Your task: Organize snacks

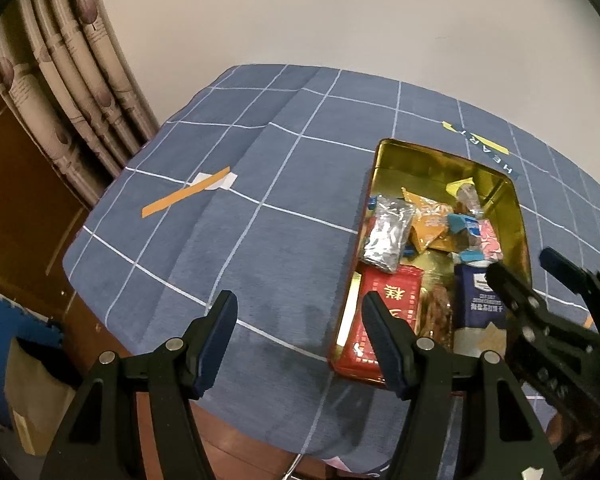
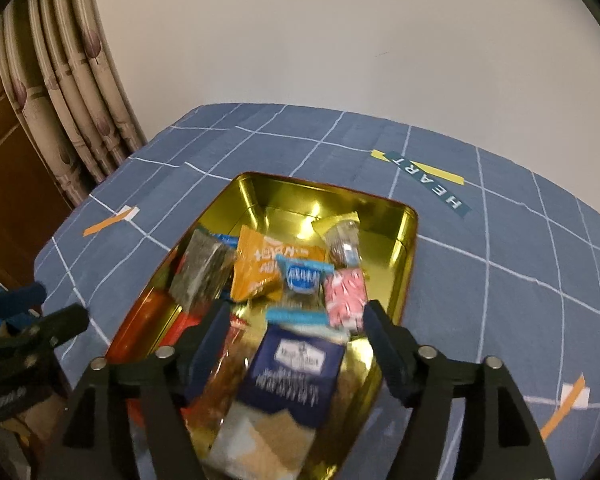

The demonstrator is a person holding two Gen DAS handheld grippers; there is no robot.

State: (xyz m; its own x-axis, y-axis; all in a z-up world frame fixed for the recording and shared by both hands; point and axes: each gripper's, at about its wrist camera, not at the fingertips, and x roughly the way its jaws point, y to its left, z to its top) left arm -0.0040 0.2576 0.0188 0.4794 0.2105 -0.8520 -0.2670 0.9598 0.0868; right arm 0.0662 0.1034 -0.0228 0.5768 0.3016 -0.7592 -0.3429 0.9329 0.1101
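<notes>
Right wrist view looks down into the gold tin (image 2: pixel 405 240) on the bench (image 2: pixel 500 280), where the snacks lie heaped. The right gripper (image 2: pixel 296 344) hangs over the near end with fingers released, the navy packet (image 2: pixel 296 376) lying loose beneath them, long axis along the tin's length. The left gripper (image 1: pixel 300 340) sits left of the tin, fingers spread and empty, so the right is nearer.
</notes>
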